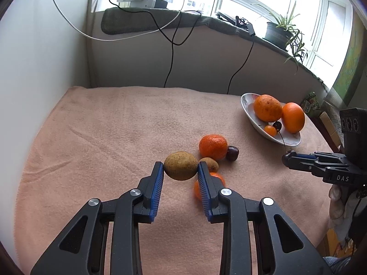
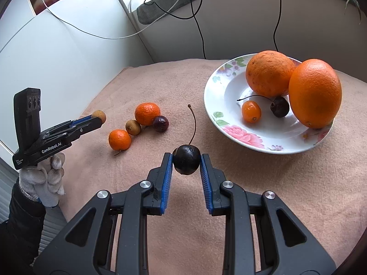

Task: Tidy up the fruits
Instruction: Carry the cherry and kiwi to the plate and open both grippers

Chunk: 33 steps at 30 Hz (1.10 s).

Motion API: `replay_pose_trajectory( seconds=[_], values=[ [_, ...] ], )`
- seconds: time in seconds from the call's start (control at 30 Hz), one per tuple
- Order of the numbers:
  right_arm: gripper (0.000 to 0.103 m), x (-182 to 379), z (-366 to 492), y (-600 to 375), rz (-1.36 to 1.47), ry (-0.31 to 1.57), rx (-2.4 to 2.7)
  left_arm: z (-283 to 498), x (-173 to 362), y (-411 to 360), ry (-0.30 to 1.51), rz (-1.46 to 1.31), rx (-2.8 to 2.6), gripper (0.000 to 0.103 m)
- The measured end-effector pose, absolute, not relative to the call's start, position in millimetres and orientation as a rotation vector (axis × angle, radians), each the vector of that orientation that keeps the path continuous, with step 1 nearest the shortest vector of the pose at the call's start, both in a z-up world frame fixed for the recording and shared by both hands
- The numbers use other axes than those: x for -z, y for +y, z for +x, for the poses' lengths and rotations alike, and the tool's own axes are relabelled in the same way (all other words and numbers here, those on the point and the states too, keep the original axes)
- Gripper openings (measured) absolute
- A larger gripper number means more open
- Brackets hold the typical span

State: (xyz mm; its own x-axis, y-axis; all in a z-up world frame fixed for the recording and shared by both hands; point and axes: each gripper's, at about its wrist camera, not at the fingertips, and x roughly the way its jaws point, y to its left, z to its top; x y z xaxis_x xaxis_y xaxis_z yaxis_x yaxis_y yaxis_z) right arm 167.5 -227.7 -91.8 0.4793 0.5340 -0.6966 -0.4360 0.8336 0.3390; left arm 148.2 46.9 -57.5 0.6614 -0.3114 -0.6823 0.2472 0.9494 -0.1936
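Note:
My left gripper [image 1: 181, 169] is shut on a brown longan [image 1: 181, 165] and holds it above the pink cloth; it also shows in the right wrist view [image 2: 99, 116]. My right gripper [image 2: 186, 162] is shut on a dark cherry [image 2: 186, 159] with a long stem, left of the flowered plate [image 2: 215, 114]. The plate holds two big oranges [image 2: 269, 73], a kumquat [image 2: 251, 111] and a cherry [image 2: 279, 107]. On the cloth lie a mandarin [image 2: 147, 113], a second longan [image 2: 133, 127], a dark cherry [image 2: 160, 123] and a small mandarin [image 2: 119, 139].
The pink cloth [image 1: 103, 126] covers the table up to a white wall on the left. Cables hang from the window sill [image 1: 160, 20] behind. A potted plant [image 1: 278, 32] stands on the sill at the right.

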Motion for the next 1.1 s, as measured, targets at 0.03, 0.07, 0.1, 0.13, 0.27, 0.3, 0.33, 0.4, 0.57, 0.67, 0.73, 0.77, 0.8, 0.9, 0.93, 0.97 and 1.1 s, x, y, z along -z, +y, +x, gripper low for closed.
replay_pose_trajectory(
  seconds=[0.03,0.07,0.1,0.13,0.27,0.3,0.33,0.4,0.57,0.67,0.73,0.77,0.8,0.9,0.93,0.97,1.1],
  values=[
    [0.026,89,167,-229,0.124,0.887,-0.592,149,55,44,0.782,-0.086,0.324,0.029],
    [0.026,87,167,-231,0.128,0.882,-0.591,150,53,41,0.777,-0.085,0.33,0.029],
    [0.026,85,166,-234,0.13,0.877,-0.589,151,51,37,0.772,-0.084,0.336,0.029],
    [0.026,83,166,-236,0.132,0.872,-0.586,152,49,34,0.767,-0.086,0.343,0.029],
    [0.026,76,165,-244,0.133,0.851,-0.567,156,43,20,0.753,-0.087,0.373,0.029],
    [0.026,75,165,-247,0.133,0.846,-0.561,157,41,16,0.751,-0.088,0.378,0.029],
    [0.026,73,166,-250,0.134,0.842,-0.556,158,40,13,0.748,-0.089,0.383,0.029],
    [0.026,72,166,-256,0.133,0.835,-0.544,161,38,7,0.741,-0.097,0.393,0.029],
    [0.026,69,171,-268,0.138,0.822,-0.512,169,30,-8,0.714,-0.12,0.419,0.029],
    [0.026,69,174,-272,0.122,0.815,-0.492,177,27,-21,0.707,-0.119,0.433,0.029],
    [0.026,69,176,-274,0.118,0.815,-0.483,183,27,-30,0.708,-0.12,0.444,0.029],
    [0.026,70,176,-274,0.115,0.814,-0.479,185,27,-34,0.709,-0.119,0.45,0.029],
    [0.026,70,177,-275,0.112,0.814,-0.474,188,28,-39,0.711,-0.118,0.455,0.029],
    [0.026,72,180,-276,0.103,0.815,-0.467,195,31,-52,0.72,-0.112,0.47,0.029],
    [0.026,73,181,-276,0.102,0.815,-0.467,198,32,-57,0.724,-0.108,0.475,0.029],
    [0.026,73,182,-277,0.099,0.816,-0.465,200,33,-62,0.727,-0.102,0.477,0.029],
    [0.026,75,184,-276,0.085,0.815,-0.458,210,37,-80,0.741,-0.077,0.489,0.029]
  ],
)
